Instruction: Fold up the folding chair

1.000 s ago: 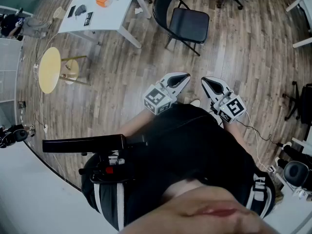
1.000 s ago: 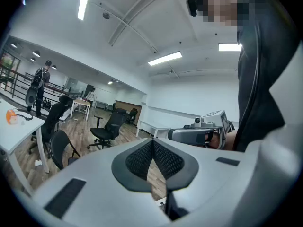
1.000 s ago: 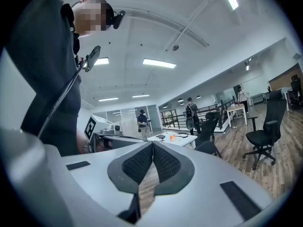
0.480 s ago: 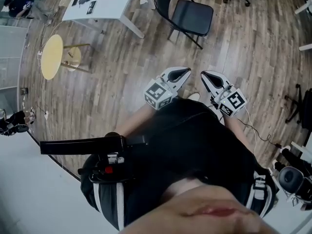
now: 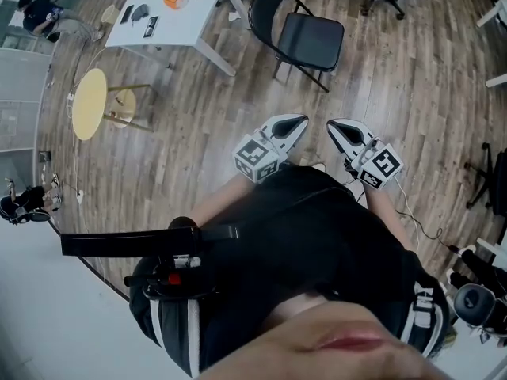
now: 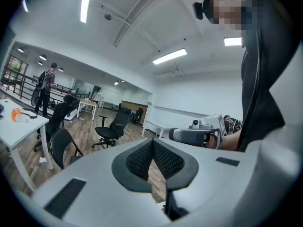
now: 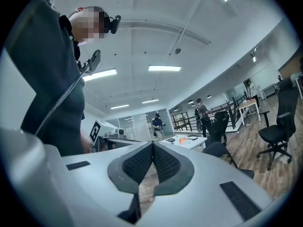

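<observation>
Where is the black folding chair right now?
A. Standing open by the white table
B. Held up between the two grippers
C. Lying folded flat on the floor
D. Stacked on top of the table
A: the chair stands open on its legs on the floor by the table, well clear of the left gripper and right gripper, which are both shut and empty.

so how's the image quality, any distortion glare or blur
Head view: strong fisheye, floor planks bow around the sharp folding chair, bottom edge soft. Left gripper view: black corners, ceiling lights blown out. Right gripper view: same vignette, closed claw crisp.
</observation>
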Demonstrator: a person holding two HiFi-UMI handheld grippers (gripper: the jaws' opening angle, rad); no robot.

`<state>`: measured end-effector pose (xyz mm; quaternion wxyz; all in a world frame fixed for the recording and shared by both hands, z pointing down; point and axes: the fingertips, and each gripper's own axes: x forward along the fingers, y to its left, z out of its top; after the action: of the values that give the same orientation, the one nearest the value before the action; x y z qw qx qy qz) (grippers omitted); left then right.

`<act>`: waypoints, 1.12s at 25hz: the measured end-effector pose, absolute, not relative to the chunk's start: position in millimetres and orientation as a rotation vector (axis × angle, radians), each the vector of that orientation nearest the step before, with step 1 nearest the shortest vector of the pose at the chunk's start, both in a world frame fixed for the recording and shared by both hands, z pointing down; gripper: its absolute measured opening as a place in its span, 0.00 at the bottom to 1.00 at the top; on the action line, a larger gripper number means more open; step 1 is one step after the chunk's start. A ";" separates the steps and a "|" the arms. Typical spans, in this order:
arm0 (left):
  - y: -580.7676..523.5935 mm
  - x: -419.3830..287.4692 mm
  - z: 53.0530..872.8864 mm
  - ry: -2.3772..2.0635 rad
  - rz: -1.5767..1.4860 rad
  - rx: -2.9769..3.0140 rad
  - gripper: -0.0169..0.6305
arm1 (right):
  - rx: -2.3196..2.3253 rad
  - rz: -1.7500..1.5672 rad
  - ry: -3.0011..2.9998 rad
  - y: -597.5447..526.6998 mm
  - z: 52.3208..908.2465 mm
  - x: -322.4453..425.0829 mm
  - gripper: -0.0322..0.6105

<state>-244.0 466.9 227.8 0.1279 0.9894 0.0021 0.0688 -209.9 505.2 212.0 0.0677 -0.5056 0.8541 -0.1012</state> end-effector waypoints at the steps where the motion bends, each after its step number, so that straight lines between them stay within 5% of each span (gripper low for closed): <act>1: 465.0 -241.8 228.9 0.001 0.220 2.888 0.03 | -1.527 -0.308 2.583 502.0 213.6 -208.8 0.07; 28: 280.8 -209.5 227.8 0.214 0.163 2.938 0.03 | -1.876 -0.288 2.417 319.9 198.2 -185.7 0.07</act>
<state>-209.5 280.8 227.8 0.0953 0.9913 0.0722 0.0551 -185.7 319.9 198.2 0.0342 -0.6102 0.7859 -0.0936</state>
